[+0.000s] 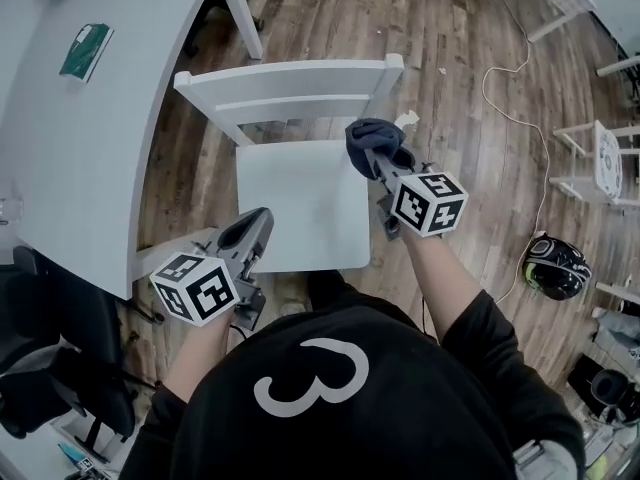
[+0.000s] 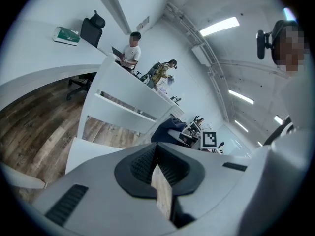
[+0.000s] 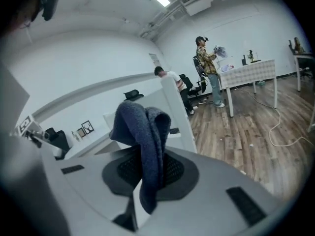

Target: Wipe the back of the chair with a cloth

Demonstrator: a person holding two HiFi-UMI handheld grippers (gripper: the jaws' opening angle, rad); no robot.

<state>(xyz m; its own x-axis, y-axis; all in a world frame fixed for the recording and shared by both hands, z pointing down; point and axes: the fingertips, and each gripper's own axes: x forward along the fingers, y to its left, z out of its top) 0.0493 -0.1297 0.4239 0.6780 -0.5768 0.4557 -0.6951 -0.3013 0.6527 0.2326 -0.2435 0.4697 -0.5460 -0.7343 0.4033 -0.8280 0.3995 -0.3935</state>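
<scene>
The head view looks steeply down from above the person's shoulders, with the chair (image 1: 300, 198) at 12 o'clock. Each gripper view rides close behind its own jaws, aimed low and upward across the room. All three views share the chair's back.

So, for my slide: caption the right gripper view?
Right gripper shut on a dark blue cloth near the white chair's back.
</scene>
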